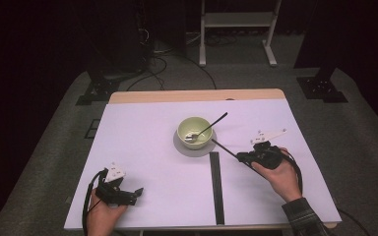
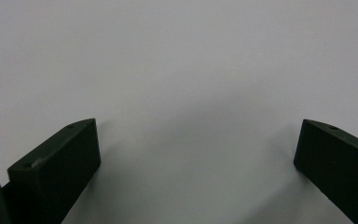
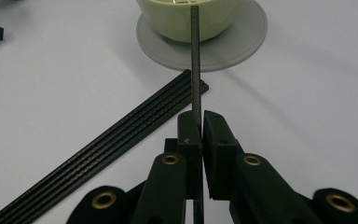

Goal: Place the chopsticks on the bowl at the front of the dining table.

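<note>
The bench [image 1: 142,147] in front of me is covered in a pale sheet, and the work sits near its middle: a grey saucer [image 1: 182,146] carrying a light green bowl [image 1: 194,129] with a spoon [image 1: 207,128] already resting in it, handle leaning out over the far right rim. Just nearer to me lies a bundle of thin black rods [image 1: 216,187], side by side and flat on the bench. With my right gripper [image 3: 200,122] I have one rod [image 3: 195,56] pinched, the jaws shut on it with the rod running up between them toward the bowl's near rim; from the high view its tip looks just short of the saucer's edge. So I judge the pick-up done and the carry under way, with the placing at the bowl left to do, and the other rods untouched. My left gripper [image 1: 127,195] waits well apart at the near left, jaws wide open over bare bench, holding nothing.
</note>
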{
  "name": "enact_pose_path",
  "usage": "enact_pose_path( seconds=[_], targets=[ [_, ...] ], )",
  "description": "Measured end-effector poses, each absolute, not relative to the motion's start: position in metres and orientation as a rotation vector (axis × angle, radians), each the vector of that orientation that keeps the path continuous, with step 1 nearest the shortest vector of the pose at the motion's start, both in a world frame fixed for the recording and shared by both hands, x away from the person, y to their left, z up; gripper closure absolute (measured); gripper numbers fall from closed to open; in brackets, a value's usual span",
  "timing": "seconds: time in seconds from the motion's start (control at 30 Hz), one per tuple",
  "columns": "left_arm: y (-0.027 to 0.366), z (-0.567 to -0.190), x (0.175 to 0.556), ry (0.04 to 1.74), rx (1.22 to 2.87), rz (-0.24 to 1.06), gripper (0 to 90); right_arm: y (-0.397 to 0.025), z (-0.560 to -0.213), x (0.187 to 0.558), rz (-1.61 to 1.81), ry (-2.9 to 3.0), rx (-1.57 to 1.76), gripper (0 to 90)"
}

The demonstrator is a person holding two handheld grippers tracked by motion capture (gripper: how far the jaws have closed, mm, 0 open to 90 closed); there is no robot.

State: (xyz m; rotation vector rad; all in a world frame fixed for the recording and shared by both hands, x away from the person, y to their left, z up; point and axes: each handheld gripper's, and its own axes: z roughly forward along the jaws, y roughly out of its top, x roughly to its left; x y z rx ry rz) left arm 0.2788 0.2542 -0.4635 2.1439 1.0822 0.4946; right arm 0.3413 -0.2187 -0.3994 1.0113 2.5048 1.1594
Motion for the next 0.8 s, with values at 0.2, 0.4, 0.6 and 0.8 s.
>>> enact_pose_path(
  seconds=[0.2,0.4,0.6,0.8],
  targets=[
    [0.254,-0.464,0.279,1.082,2.143,0.495,0.0,-0.217,-0.397,0.342,1.171,2.502,1.011,85.5],
    [0.254,-0.464,0.279,1.085,2.141,0.493,0.0,-0.213,-0.395,0.345,1.169,2.500,1.022,85.5],
    [0.254,-0.464,0.279,1.085,2.140,0.493,0.0,-0.207,-0.392,0.347,1.177,2.502,1.013,85.5],
    [0.254,-0.464,0.279,1.085,2.140,0.493,0.0,-0.203,-0.389,0.351,1.187,2.506,1.012,85.6]
  ],
)
